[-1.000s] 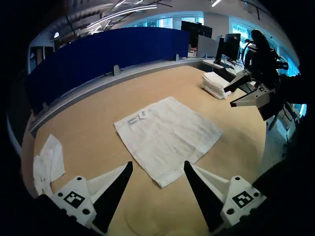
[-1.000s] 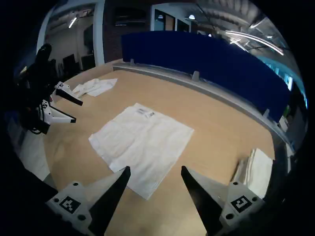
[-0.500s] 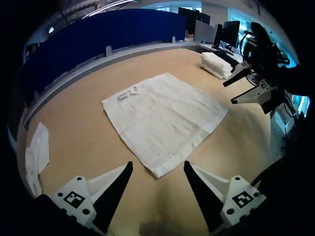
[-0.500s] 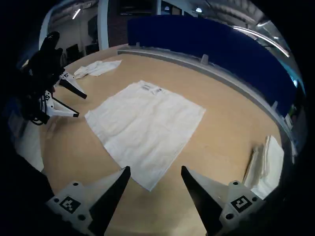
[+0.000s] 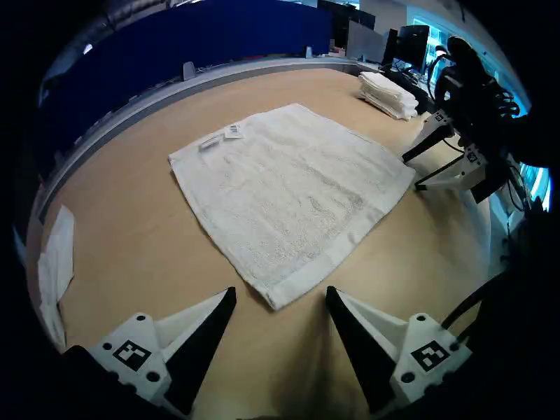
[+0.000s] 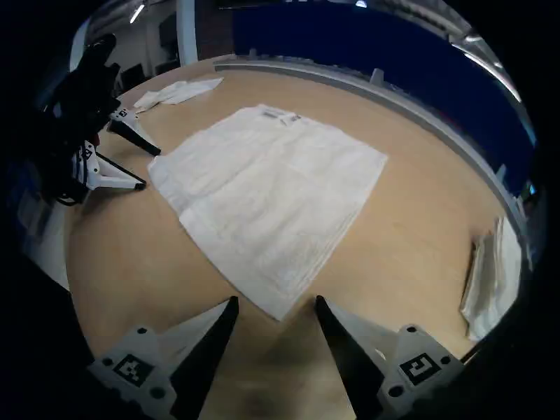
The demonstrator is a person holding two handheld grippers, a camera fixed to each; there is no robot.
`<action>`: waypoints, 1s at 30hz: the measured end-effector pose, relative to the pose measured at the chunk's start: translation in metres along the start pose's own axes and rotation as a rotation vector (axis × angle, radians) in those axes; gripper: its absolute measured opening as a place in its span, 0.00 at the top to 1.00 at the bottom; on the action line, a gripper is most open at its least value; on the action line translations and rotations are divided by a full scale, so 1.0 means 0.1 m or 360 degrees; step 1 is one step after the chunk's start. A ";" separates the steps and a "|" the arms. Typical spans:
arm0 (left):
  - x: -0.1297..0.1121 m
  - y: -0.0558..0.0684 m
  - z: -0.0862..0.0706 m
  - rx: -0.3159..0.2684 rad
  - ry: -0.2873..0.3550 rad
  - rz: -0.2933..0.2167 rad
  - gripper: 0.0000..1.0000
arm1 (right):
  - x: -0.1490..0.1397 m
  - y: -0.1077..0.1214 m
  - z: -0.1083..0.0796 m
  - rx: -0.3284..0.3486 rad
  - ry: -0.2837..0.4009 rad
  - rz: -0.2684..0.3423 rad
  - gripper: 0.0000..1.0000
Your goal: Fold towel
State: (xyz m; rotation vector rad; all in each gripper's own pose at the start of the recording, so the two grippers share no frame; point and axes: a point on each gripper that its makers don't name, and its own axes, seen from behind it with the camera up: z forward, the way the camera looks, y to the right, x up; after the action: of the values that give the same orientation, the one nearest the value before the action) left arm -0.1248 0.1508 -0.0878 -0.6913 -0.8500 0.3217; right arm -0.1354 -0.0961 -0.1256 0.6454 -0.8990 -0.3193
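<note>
- Towel flat on the table; left claw and right claw both wide open, empty, each facing a corner.
- Grab step, I reckon: pinch those corners next.

Wooden table bears a flat towel, stacked towels, crumpled cloth.

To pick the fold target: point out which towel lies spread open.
The centre towel, one flat layer; the stacked towels are folded, the edge cloth rumpled.
</note>
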 end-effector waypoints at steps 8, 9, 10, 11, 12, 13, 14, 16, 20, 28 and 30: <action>0.00 -0.02 0.03 0.0032 -0.0009 -0.0013 0.26 | 0.02 0.02 0.00 -0.0027 0.0025 0.0051 0.44; 0.00 -0.03 0.04 0.0035 -0.0011 -0.0017 0.28 | 0.02 0.02 0.00 -0.0027 0.0025 0.0051 0.46; 0.00 -0.04 0.05 0.0036 -0.0011 -0.0016 0.32 | 0.02 0.01 -0.01 -0.0026 0.0026 0.0048 0.48; 0.00 -0.04 0.05 0.0038 -0.0012 -0.0016 0.35 | 0.02 0.01 -0.01 -0.0025 0.0027 0.0046 0.50; 0.01 -0.04 0.06 0.0039 -0.0013 -0.0014 0.41 | 0.02 0.00 -0.01 -0.0024 0.0027 0.0043 0.53; 0.01 -0.04 0.07 0.0039 -0.0013 -0.0012 0.46 | 0.02 -0.01 -0.01 -0.0023 0.0025 0.0042 0.55; 0.01 -0.04 0.07 0.0040 -0.0013 -0.0010 0.47 | 0.02 -0.01 -0.01 -0.0022 0.0024 0.0041 0.57; 0.02 -0.03 0.08 0.0038 -0.0013 -0.0005 0.50 | 0.02 -0.02 -0.01 -0.0023 0.0018 0.0044 0.60; 0.03 0.00 0.09 0.0035 -0.0013 0.0003 0.63 | 0.03 -0.02 -0.01 -0.0036 0.0009 0.0055 0.74; 0.04 0.01 0.06 0.0045 -0.0005 -0.0024 0.84 | 0.04 -0.03 -0.01 -0.0033 0.0013 0.0098 0.83; 0.06 0.01 0.05 0.0046 0.0006 -0.0044 0.91 | 0.06 -0.03 -0.02 -0.0032 0.0018 0.0103 0.83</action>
State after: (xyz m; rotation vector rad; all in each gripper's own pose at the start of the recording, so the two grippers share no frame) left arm -0.1249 0.1566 -0.0823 -0.6526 -0.8491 0.3070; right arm -0.1309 -0.1004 -0.1246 0.5977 -0.9032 -0.2659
